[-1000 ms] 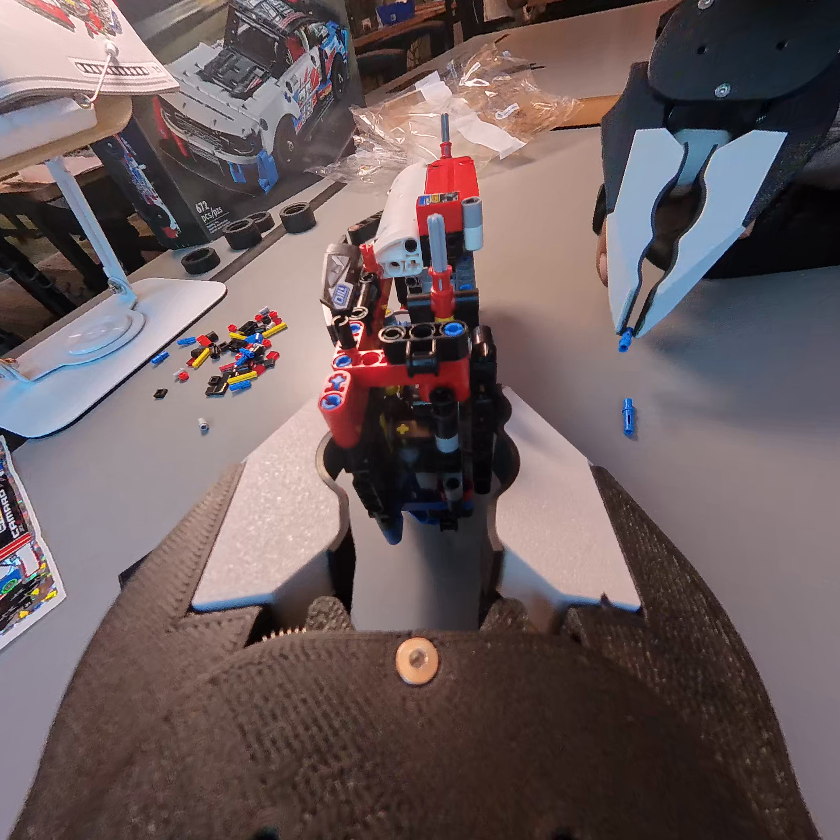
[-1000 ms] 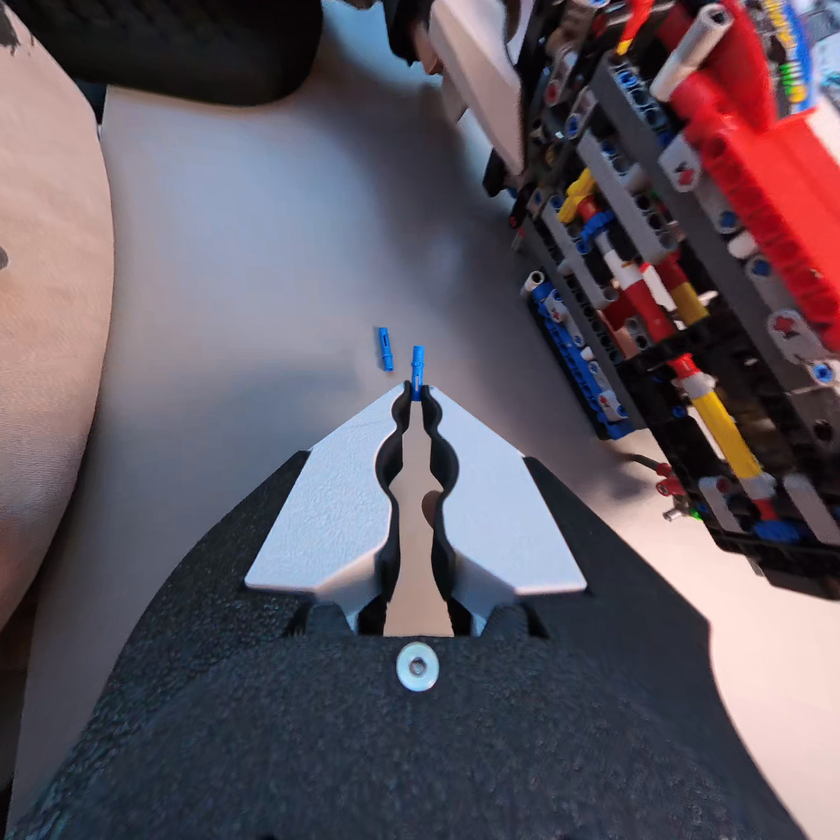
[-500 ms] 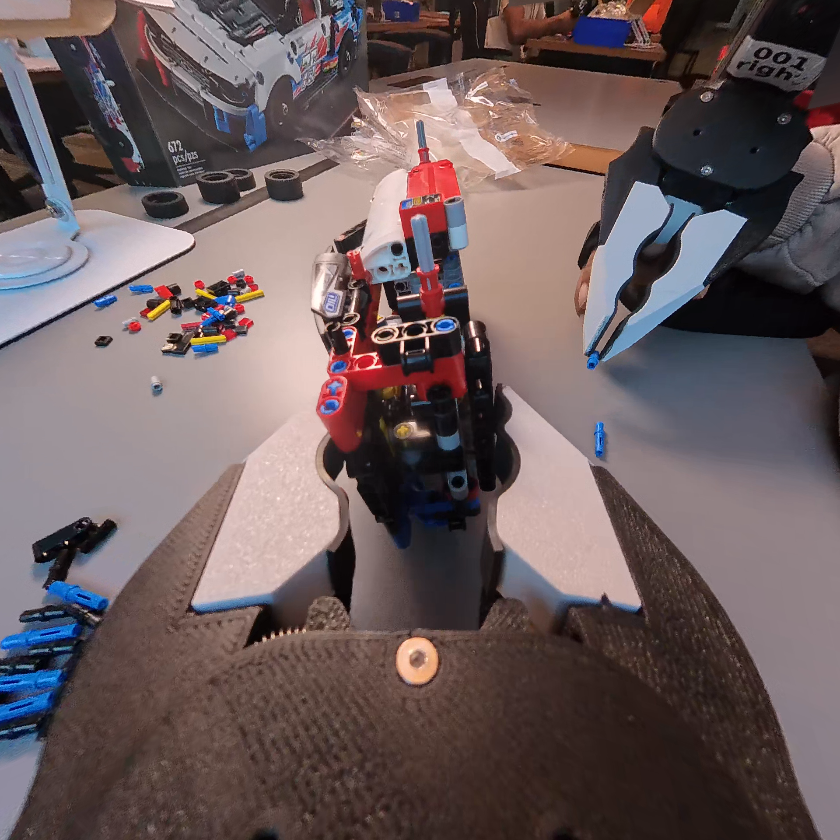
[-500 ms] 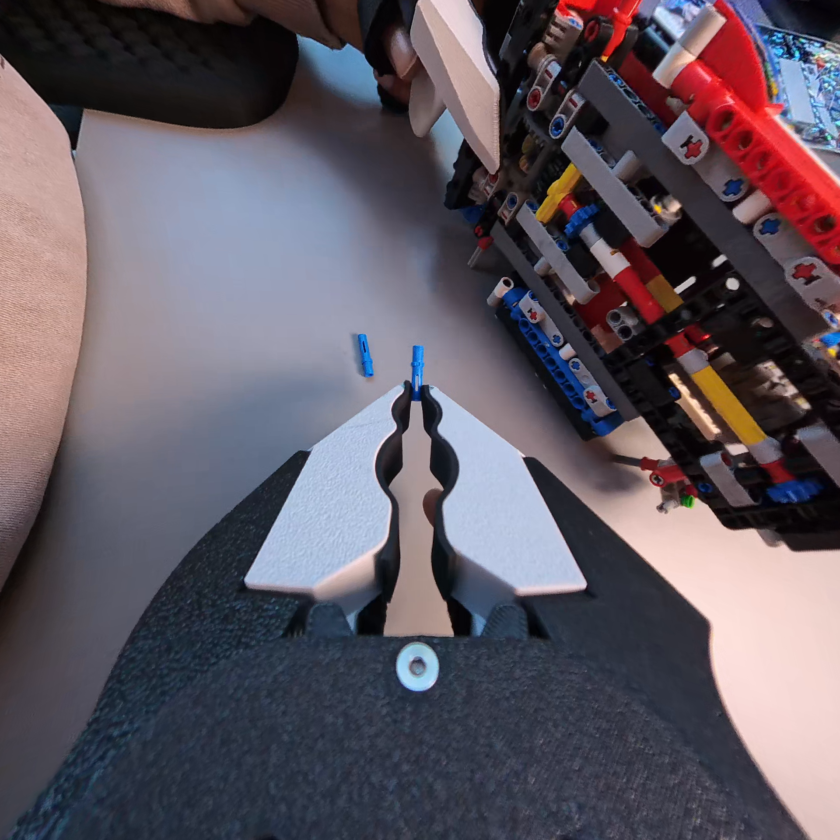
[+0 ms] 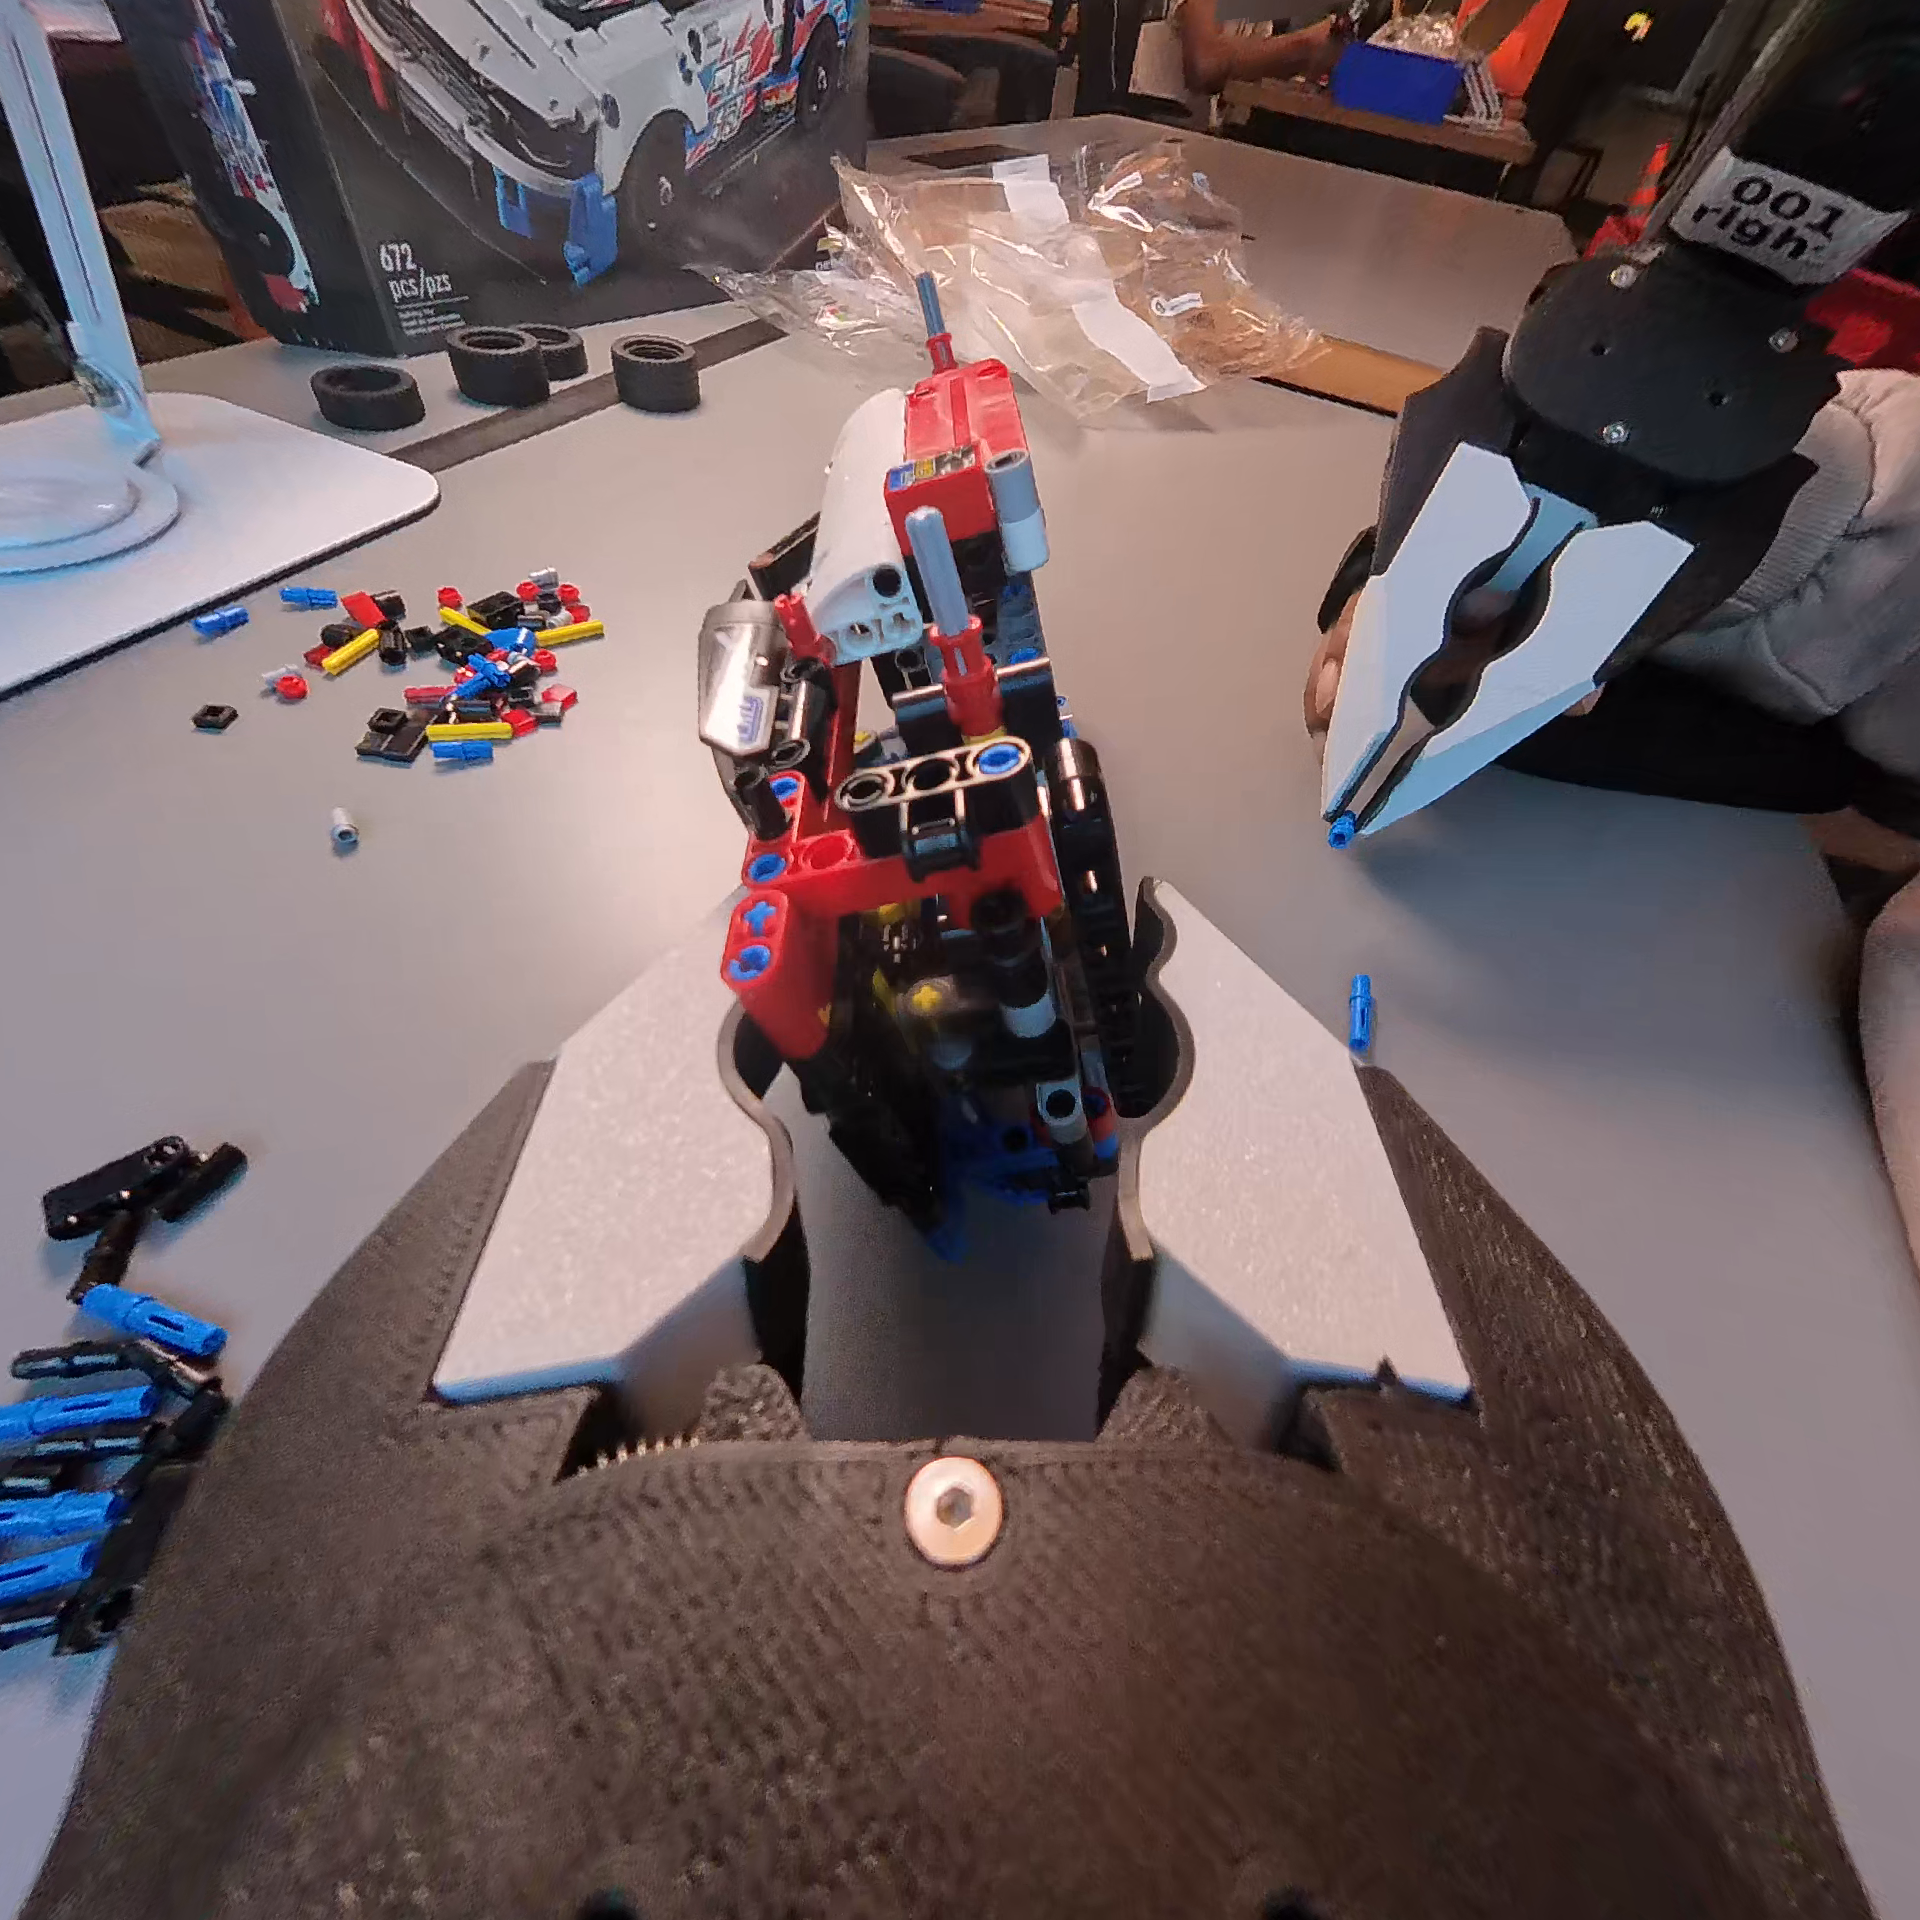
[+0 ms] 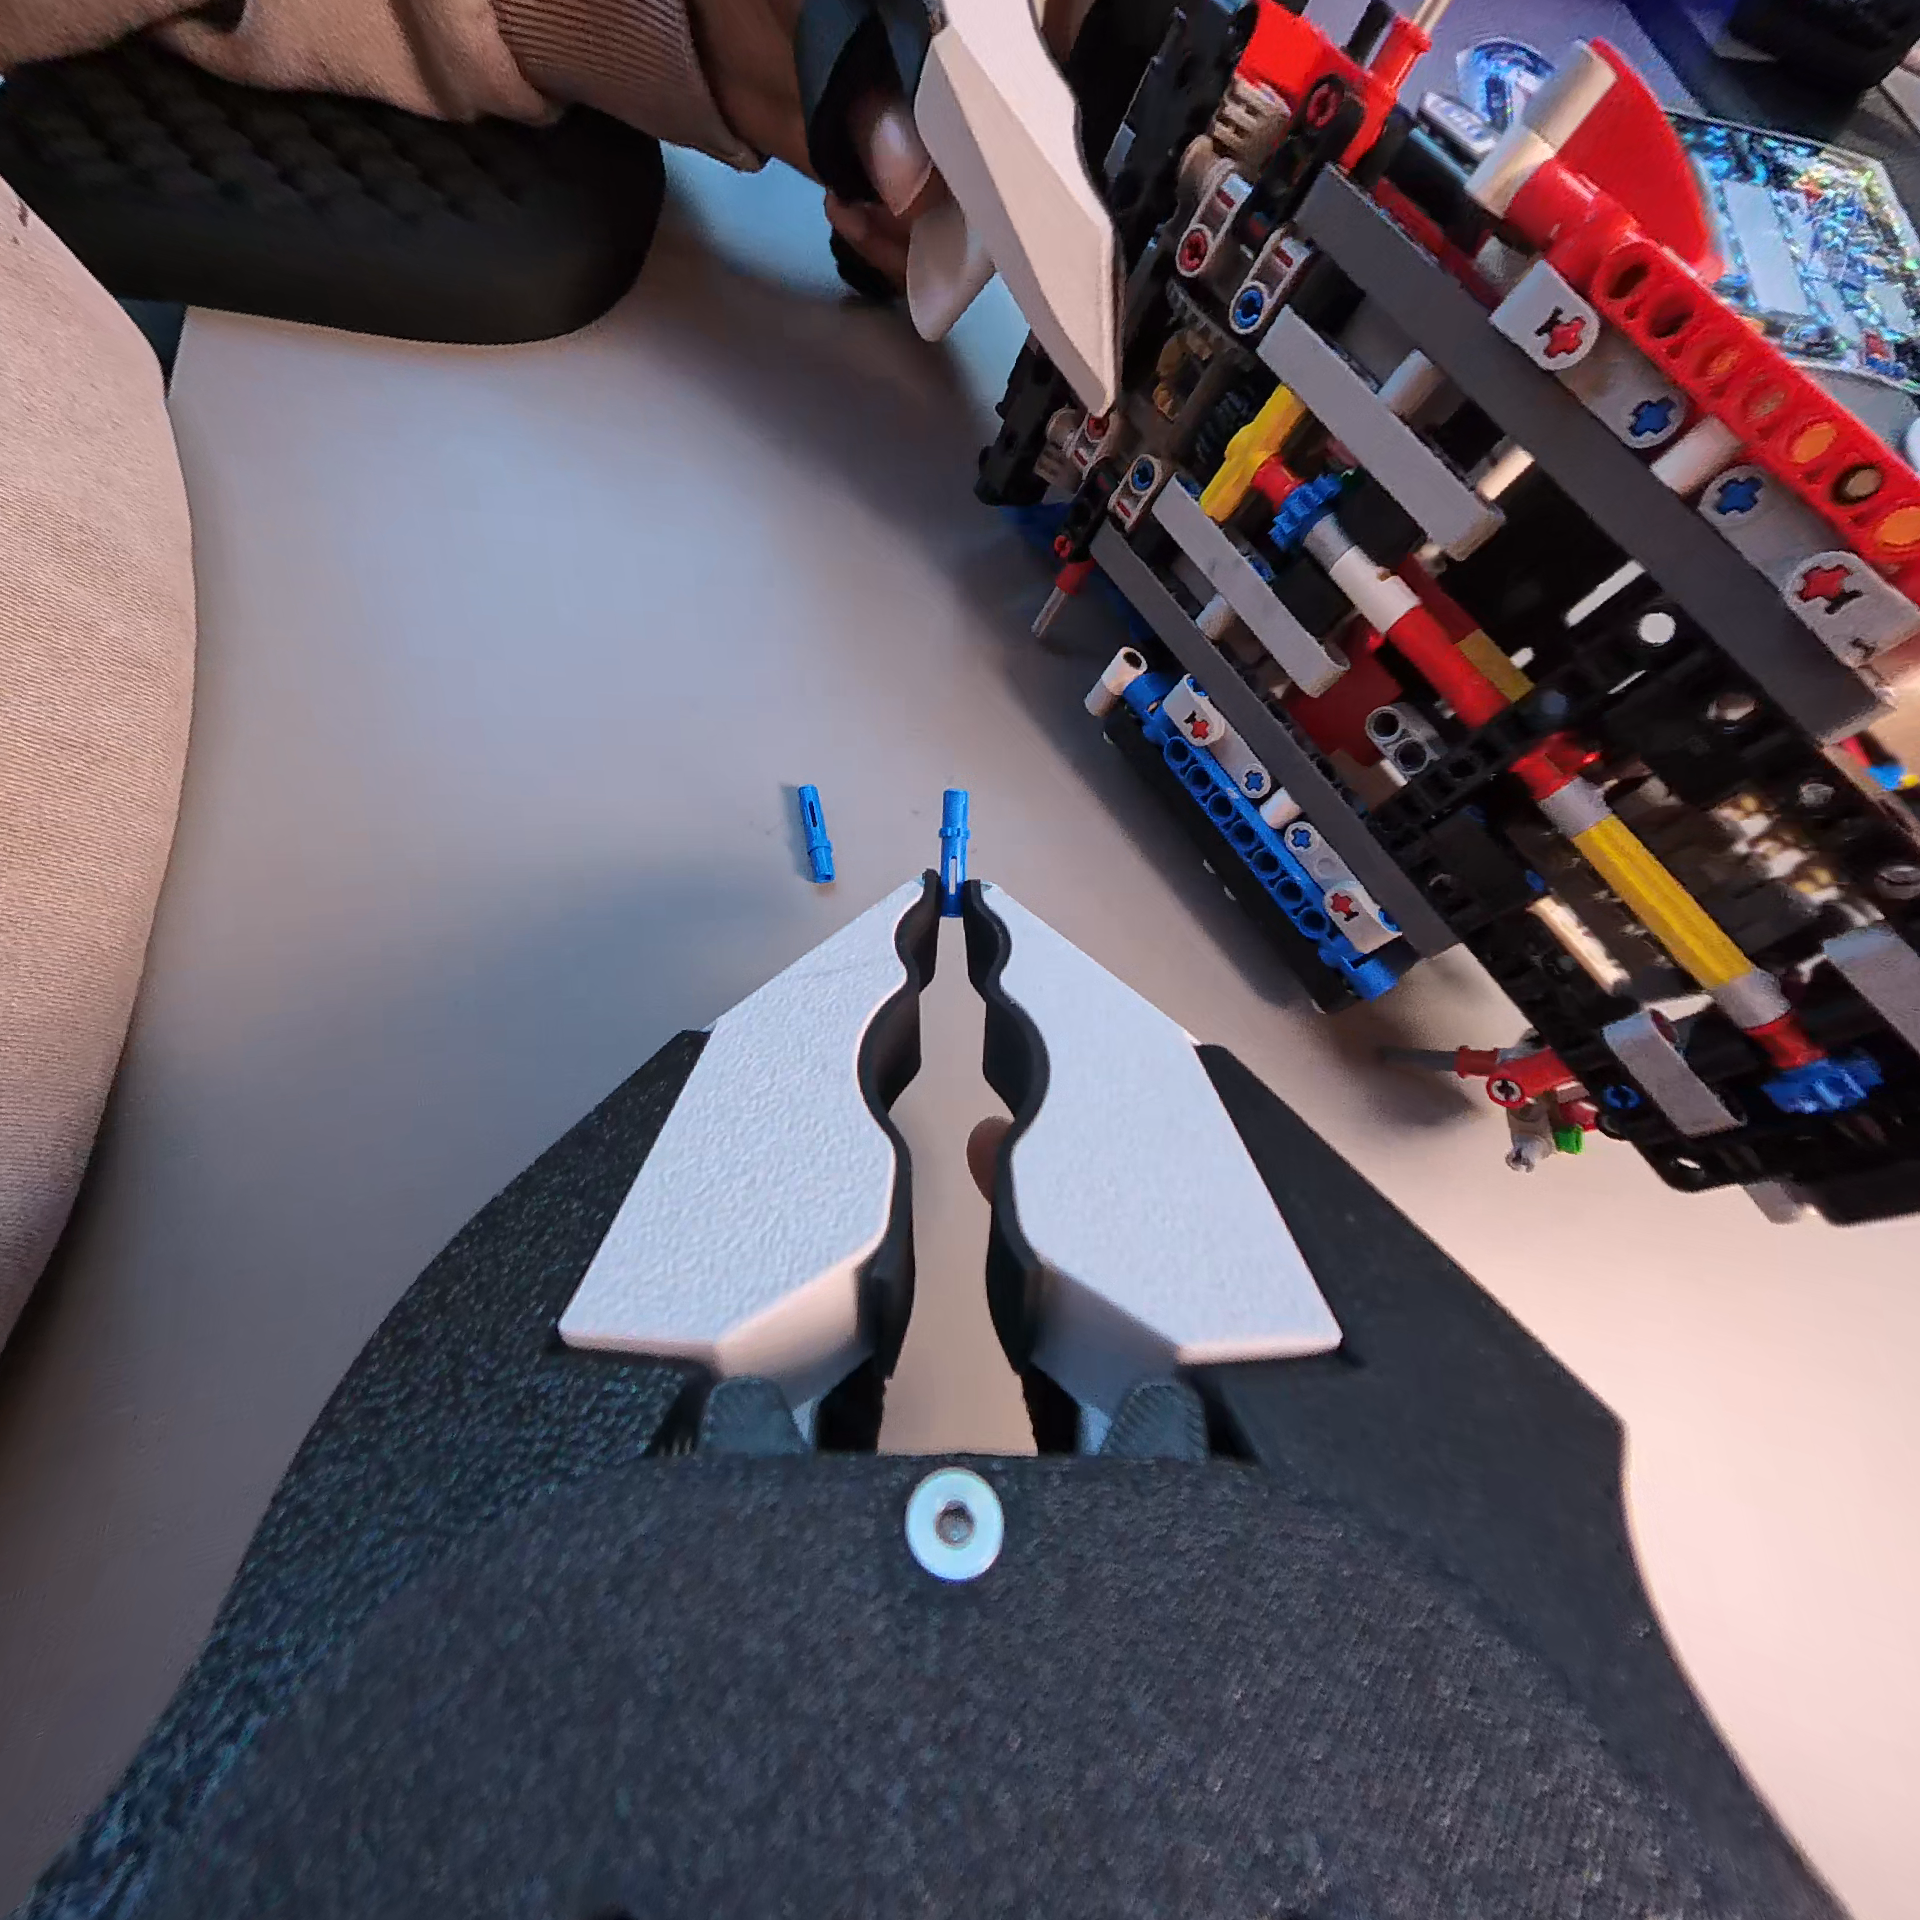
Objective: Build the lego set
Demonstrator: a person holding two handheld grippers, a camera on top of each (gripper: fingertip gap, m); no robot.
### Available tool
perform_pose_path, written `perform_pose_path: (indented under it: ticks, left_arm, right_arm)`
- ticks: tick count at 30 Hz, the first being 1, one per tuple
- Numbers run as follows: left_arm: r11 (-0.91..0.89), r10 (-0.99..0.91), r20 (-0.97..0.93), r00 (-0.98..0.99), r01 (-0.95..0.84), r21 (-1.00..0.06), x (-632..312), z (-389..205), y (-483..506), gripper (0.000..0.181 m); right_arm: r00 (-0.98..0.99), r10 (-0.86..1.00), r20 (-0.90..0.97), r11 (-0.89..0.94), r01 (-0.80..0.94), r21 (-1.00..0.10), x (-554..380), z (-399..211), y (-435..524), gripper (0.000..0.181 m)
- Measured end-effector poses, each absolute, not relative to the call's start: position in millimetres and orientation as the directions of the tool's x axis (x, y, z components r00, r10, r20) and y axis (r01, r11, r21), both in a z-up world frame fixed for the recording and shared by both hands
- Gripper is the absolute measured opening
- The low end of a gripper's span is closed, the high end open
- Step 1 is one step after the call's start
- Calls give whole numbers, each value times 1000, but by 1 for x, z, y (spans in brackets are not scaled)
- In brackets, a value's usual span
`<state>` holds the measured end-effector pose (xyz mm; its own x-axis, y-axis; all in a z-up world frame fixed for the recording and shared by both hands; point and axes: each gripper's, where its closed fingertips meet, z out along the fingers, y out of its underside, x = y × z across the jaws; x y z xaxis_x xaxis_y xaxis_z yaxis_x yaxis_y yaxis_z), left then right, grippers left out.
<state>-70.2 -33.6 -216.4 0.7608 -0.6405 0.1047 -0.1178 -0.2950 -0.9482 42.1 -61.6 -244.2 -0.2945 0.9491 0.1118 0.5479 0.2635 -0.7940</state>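
My left gripper (image 5: 945, 935) is shut on the partly built lego car chassis (image 5: 925, 810), a red, black and white technic frame held on its side above the grey table. The chassis also shows in the right wrist view (image 6: 1507, 582), with a left finger (image 6: 1039, 208) clamped on its end. My right gripper (image 6: 953, 883) is shut on a small blue pin (image 6: 953, 831) that sticks out past its tips. In the left wrist view the right gripper (image 5: 1351, 821) hangs to the right of the chassis, above the table. A second blue pin (image 6: 814, 831) lies loose on the table (image 5: 1360, 1008).
A pile of small loose parts (image 5: 457, 665) lies at left, with black and blue pins (image 5: 94, 1403) at the near left edge. Three black tyres (image 5: 509, 364), the set's box (image 5: 499, 145), empty plastic bags (image 5: 1039, 260) and a white stand base (image 5: 208, 509) sit farther back.
My left gripper and the chassis have pulled back and tilted, so the view now takes in more of the table. My right gripper has risen slightly with its pin; the loose pin stays put.
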Motion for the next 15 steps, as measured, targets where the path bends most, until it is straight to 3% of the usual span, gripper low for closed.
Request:
perform_pose_path:
  ticks: [10,12,15]
  left_arm:
    - [-31,-667,-271,694,-389,-921,-57,-209,-44,65]
    - [95,-633,-475,611,-548,-831,-53,-210,-48,65]
    - [230,-515,-760,397,-790,-568,-53,-220,-49,63]
  right_arm:
    - [-269,955,127,258,535,-804,45,-240,-55,2]
    - [-257,957,132,254,535,-806,47,-238,-52,2]
    - [-250,959,130,247,525,-814,54,-233,-51,2]
